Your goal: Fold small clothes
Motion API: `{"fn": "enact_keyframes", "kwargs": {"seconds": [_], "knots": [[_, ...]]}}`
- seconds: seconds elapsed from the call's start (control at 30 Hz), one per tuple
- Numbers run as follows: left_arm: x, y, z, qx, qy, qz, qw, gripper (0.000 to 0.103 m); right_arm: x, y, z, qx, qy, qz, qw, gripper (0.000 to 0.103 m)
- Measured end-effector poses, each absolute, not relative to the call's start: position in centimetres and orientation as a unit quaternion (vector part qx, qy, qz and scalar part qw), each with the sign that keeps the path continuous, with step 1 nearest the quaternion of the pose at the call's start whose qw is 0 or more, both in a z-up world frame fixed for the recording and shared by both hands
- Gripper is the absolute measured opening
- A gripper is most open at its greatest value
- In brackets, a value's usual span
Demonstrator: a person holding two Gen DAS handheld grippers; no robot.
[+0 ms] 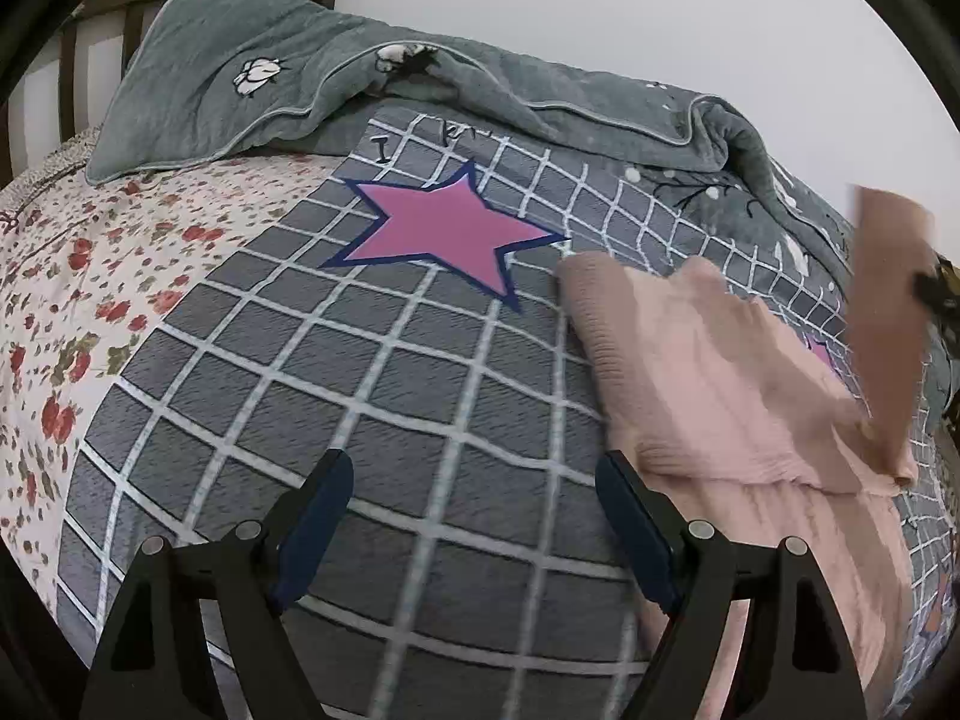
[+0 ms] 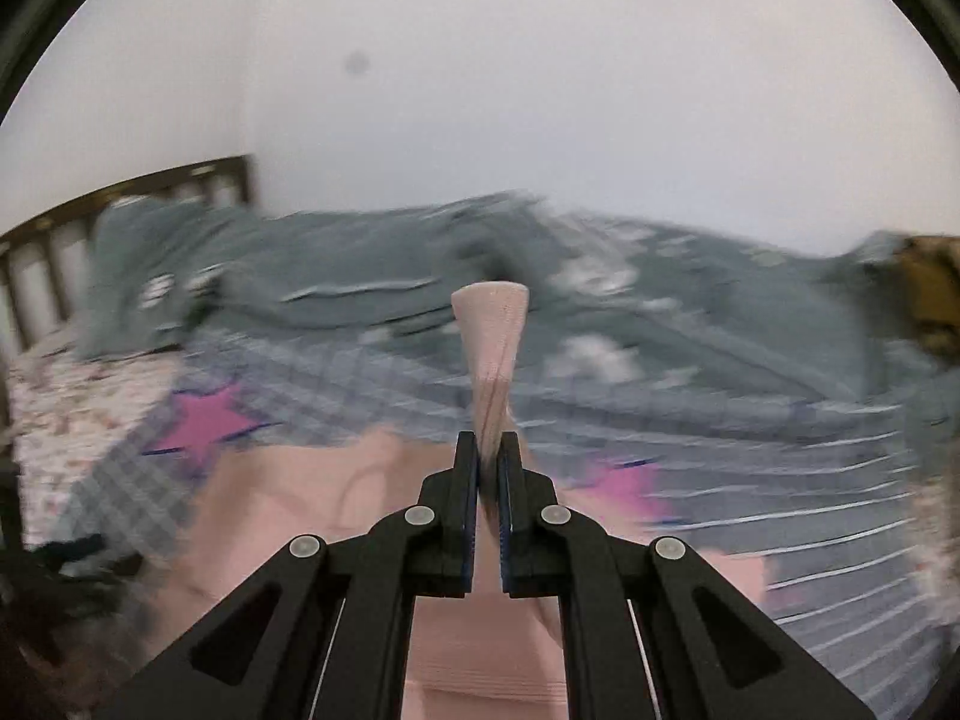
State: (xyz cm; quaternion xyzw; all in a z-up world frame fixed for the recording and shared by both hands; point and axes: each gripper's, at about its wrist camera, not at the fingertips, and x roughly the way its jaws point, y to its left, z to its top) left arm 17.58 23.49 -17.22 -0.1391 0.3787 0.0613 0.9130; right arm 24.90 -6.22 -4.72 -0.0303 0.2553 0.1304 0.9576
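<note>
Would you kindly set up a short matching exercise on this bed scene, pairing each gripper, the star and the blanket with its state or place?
Things:
1. left gripper
2. right gripper
3. pink star
4. grey-green blanket

States or places:
A. printed on the checked cover
B. shut on the pink garment's sleeve
C. open, nothing between its fingers
D. bunched along the bed's far side

Pairs: 1-C, 2-B, 3-A, 4-D

Right wrist view: bedding (image 2: pixel 690 324) smeared by motion blur, quilt grid unreadable. Left wrist view: pink garment (image 1: pixel 750 372) cut off at right edge, raised sleeve blurred.
</note>
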Motion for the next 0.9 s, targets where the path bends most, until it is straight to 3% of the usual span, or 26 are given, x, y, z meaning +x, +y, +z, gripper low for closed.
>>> {"fn": "enact_keyframes", "kwargs": {"seconds": [0.17, 0.27, 0.43, 0.67, 0.73, 0.8, 0.9], "knots": [[17.2, 24.4, -18.1, -0.149, 0.377, 0.045, 0.913, 0.082, 26.2, 2.3, -10.8, -0.027, 0.332, 0.203, 0.921, 0.007], [17.3, 24.0, -18.0, -0.145, 0.370, 0.031, 0.917, 0.082, 26.8, 5.1, -14.2, -0.054, 0.391, 0.224, 0.891, 0.033], [17.6, 22.2, -17.4, -0.140, 0.366, -0.014, 0.920, 0.082, 25.1, 2.7, -14.2, -0.062, 0.374, 0.233, 0.896, 0.046], [19.6, 19.2, -15.9, -0.174, 0.369, -0.091, 0.909, 0.080, 22.3, -7.7, -12.5, -0.044, 0.350, 0.171, 0.920, 0.050], [20.7, 18.2, -15.6, -0.197, 0.376, -0.113, 0.899, 0.075, 21.6, -10.5, -12.7, -0.037, 0.346, 0.144, 0.926, 0.050], [21.5, 17.5, -15.6, -0.214, 0.383, -0.129, 0.889, 0.063, 20.8, -12.9, -13.1, -0.030, 0.343, 0.121, 0.931, 0.050], [22.7, 16.3, -15.9, -0.219, 0.393, -0.127, 0.884, 0.059, 19.8, -15.9, -13.9, -0.017, 0.346, 0.096, 0.933, 0.050]]}}
